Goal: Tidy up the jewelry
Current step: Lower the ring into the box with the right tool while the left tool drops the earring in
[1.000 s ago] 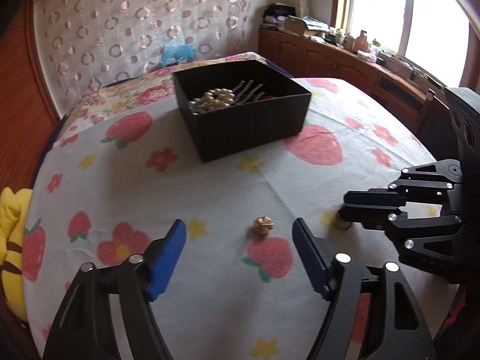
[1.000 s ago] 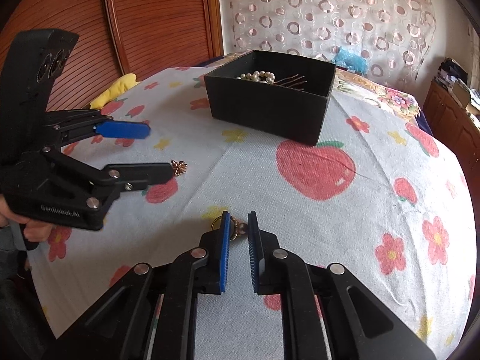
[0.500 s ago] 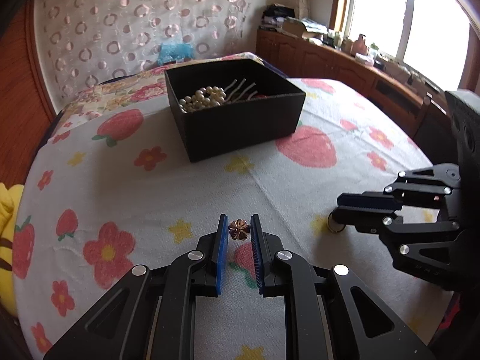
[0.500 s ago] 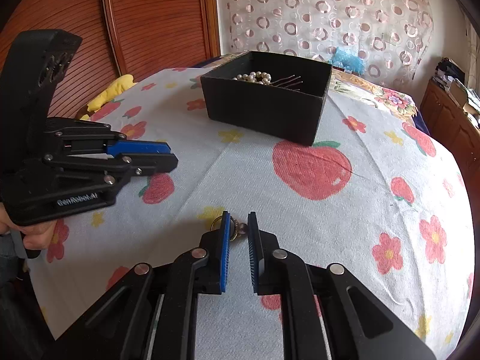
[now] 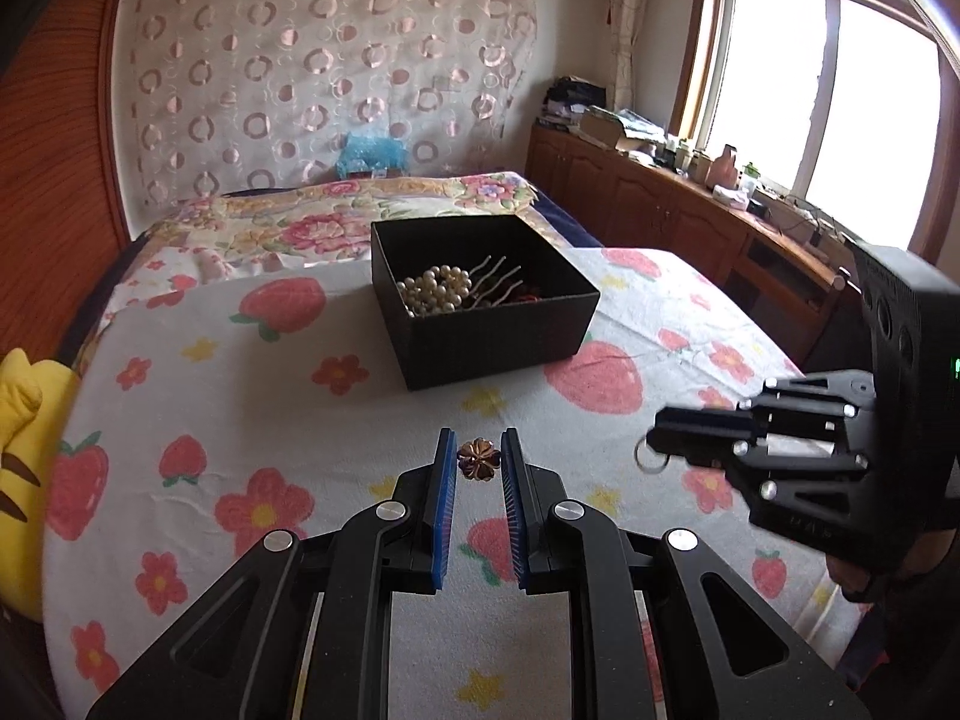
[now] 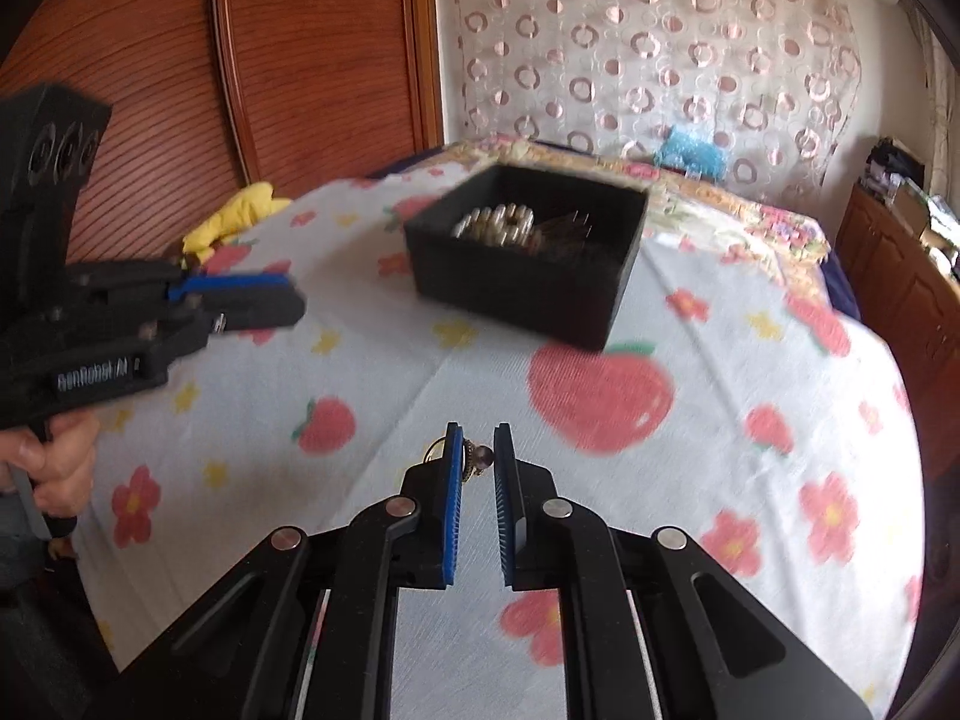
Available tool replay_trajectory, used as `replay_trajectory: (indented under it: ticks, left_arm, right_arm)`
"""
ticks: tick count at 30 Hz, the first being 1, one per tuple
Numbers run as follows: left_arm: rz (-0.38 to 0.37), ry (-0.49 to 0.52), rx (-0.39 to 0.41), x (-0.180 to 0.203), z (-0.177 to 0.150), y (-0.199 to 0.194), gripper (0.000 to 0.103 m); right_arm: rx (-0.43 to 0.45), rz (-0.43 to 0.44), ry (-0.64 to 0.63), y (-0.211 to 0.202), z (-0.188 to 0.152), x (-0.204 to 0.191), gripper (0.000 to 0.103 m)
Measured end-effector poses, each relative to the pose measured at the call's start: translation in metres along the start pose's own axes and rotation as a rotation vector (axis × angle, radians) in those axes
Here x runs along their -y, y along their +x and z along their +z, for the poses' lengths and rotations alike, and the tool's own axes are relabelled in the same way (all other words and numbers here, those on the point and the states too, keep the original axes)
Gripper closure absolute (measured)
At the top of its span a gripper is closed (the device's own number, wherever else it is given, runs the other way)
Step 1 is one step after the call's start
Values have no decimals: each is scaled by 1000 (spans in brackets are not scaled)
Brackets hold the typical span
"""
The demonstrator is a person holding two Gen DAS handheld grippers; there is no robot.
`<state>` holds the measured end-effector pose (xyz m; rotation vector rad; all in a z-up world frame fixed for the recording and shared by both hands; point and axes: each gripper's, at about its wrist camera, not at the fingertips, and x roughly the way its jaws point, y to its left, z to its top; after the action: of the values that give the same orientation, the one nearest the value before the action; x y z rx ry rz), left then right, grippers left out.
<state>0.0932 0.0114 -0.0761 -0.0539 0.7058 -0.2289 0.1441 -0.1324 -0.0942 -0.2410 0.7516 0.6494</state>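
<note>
My left gripper [image 5: 478, 450] is shut on a small gold flower brooch [image 5: 478, 458] and holds it above the cloth. My right gripper [image 6: 478, 450] is shut on a ring [image 6: 474, 459] with a small bead; in the left wrist view its metal loop [image 5: 650, 459] hangs from the right gripper's tips [image 5: 660, 426]. A black open box [image 5: 483, 300] stands ahead on the table and holds a pearl bracelet [image 5: 435, 290] and metal hair pins [image 5: 501, 282]. The box also shows in the right wrist view [image 6: 528, 255]. The left gripper shows at the left [image 6: 288, 300].
The table has a white cloth [image 5: 300, 420] printed with strawberries and flowers. A yellow plush toy [image 5: 18, 420] lies at the left edge. A wooden cabinet [image 5: 690, 210] with clutter runs under the window at the right. A bed with a floral cover [image 5: 300, 222] lies behind the table.
My left gripper closed on the flower brooch and lifted it off the cloth. My right gripper, shut on the ring throughout, has also risen off the table. Both now sit higher, toward the box.
</note>
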Motion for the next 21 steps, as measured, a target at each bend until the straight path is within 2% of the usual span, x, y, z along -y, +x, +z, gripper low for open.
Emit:
replay_trajectory:
  ticks: [8, 14, 21]
  left_arm:
    - [8, -8, 33, -4, 10, -4, 89]
    - [21, 0, 49, -8, 23, -2, 89]
    - [35, 1, 58, -15, 52, 12, 89]
  right_arm:
    - [84, -32, 2, -3, 54, 26, 92]
    - [79, -44, 48, 19, 83, 44, 91]
    - [55, -15, 98, 47, 101, 62, 91]
